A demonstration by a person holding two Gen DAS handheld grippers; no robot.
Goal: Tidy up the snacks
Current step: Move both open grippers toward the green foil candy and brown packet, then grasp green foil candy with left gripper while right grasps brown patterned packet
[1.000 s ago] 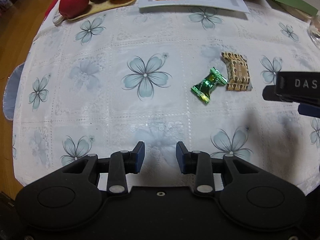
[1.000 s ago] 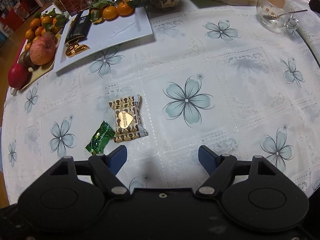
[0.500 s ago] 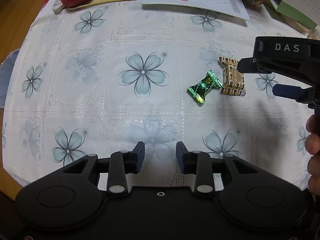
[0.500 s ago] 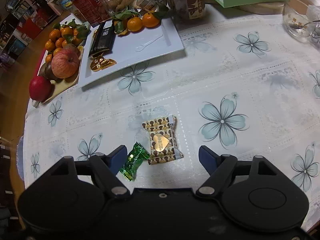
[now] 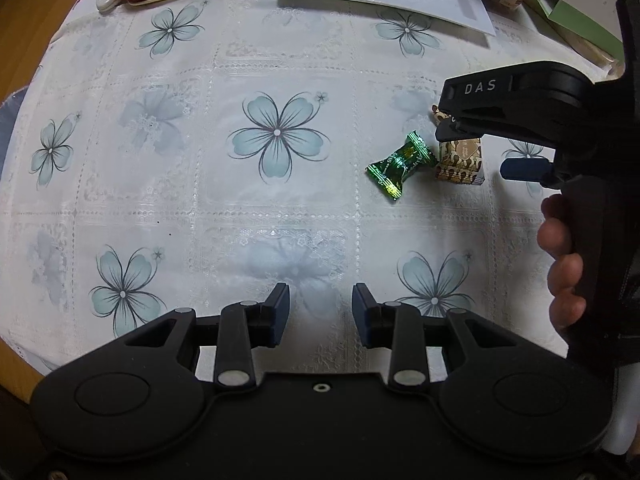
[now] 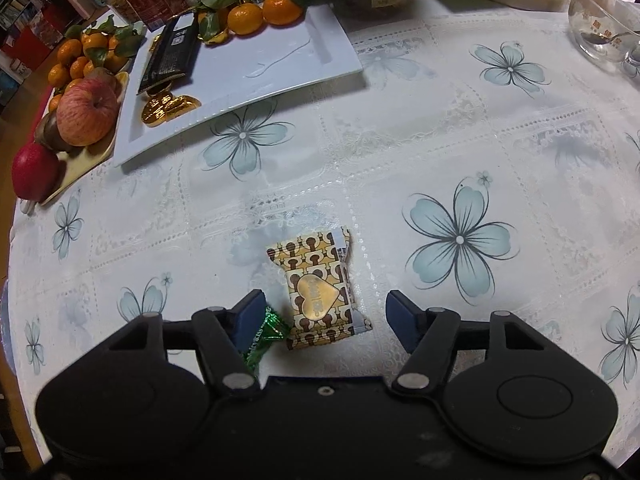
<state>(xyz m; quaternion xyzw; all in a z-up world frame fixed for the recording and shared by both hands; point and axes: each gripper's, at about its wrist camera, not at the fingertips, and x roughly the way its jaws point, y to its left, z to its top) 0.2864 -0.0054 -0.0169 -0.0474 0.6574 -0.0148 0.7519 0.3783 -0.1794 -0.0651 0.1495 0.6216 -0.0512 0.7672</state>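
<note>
A brown and gold patterned snack packet [image 6: 318,289] with a gold heart lies on the flowered tablecloth. My right gripper [image 6: 325,318] is open with the packet between its fingers, low over the table. A green foil candy [image 6: 264,338] lies beside the left finger, partly hidden by it. In the left wrist view the green candy [image 5: 401,164] and packet [image 5: 460,160] lie at the right, the right gripper [image 5: 480,140] over the packet. My left gripper [image 5: 320,312] is open and empty, near the table's front edge.
A white rectangular plate [image 6: 280,64] at the back holds gold coins [image 6: 168,106], a black bar [image 6: 172,54] and tangerines [image 6: 260,14]. A fruit tray [image 6: 90,152] with apples stands at the left. A glass bowl [image 6: 600,28] stands at the back right.
My right gripper has moved forward and down, so the patterned packet now sits between its open fingers. My left gripper has drawn back slightly and stays open.
</note>
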